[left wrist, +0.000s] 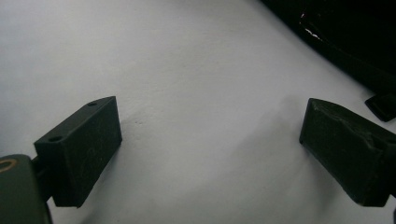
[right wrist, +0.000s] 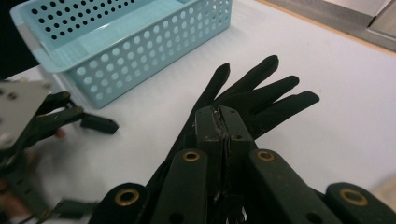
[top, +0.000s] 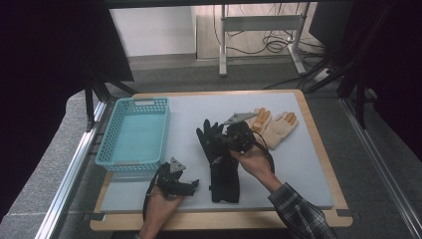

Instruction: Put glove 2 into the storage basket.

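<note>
The right gripper (top: 238,133) hangs over the palm of the black gloves (top: 219,159), which lie stacked in the middle of the grey table (top: 308,169) with their fingers pointing far; in the right gripper view its jaws are pressed together with nothing visibly caught between them. The left gripper (top: 191,185) rests at the near edge, just left of the gloves' cuffs, its jaws spread over bare tabletop. A teal basket (top: 133,132) stands at the far left, and beige gloves (top: 272,125) lie at the far right.
</note>
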The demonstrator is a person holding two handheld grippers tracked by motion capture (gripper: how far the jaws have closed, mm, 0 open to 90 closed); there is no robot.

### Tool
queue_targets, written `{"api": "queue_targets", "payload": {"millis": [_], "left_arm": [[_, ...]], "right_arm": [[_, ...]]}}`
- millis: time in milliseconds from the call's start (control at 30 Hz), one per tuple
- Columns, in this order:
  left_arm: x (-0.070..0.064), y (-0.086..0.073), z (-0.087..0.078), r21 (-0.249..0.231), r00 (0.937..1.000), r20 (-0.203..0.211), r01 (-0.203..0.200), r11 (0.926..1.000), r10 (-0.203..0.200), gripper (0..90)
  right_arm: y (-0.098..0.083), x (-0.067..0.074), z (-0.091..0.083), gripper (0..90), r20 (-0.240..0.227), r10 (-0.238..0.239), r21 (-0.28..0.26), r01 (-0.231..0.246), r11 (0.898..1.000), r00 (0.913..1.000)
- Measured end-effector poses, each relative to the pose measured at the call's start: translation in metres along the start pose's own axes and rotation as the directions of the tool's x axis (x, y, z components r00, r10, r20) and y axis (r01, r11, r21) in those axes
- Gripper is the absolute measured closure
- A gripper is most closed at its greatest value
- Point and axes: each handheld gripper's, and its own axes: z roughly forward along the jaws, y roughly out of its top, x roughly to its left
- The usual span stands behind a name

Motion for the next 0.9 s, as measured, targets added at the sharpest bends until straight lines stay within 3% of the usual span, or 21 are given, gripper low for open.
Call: {"api": "queue_targets", "payload": {"millis": [267, 500, 567, 667, 767, 900], "left_arm": [[0.0, 0.0, 0.0, 0.006, 1.0, 0.0, -0.003, 1.0, 0.003, 5.7], [0.0, 0.0, 0.0, 0.006, 1.0, 0.001, -0.004, 1.0, 0.003, 5.8], [0.0, 0.0, 0.0, -0.001, 1.0, 0.0, 0.002, 1.0, -0.002, 5.7], [0.0, 0.0, 0.0, 0.0, 1.0, -0.001, 0.0, 1.0, 0.0, 5.7], [0.0, 0.0, 0.0, 0.0, 1.0, -0.001, 0.003, 1.0, -0.003, 5.8], [0.0, 0.0, 0.0, 0.0, 1.0, -0.003, -0.001, 1.0, 0.001, 5.7]], "right_arm": [[-0.026, 0.014, -0.02, 86.9, 0.054, 0.044, -0.012, -0.043, 0.999, 0.9976], [-0.043, 0.031, -0.018, 86.8, 0.068, 0.096, -0.023, -0.095, 0.995, 0.9931], [-0.056, 0.034, -0.015, 86.3, 0.085, 0.114, -0.031, -0.112, 0.993, 0.9899], [-0.07, 0.033, -0.013, 83.9, 0.086, 0.123, -0.013, -0.122, 0.992, 0.9887], [-0.088, 0.024, -0.018, 69.0, 0.09, 0.13, -0.006, -0.13, 0.992, 0.9874], [-0.083, 0.011, -0.023, 66.8, 0.101, 0.11, -0.02, -0.108, 0.994, 0.9888]]}}
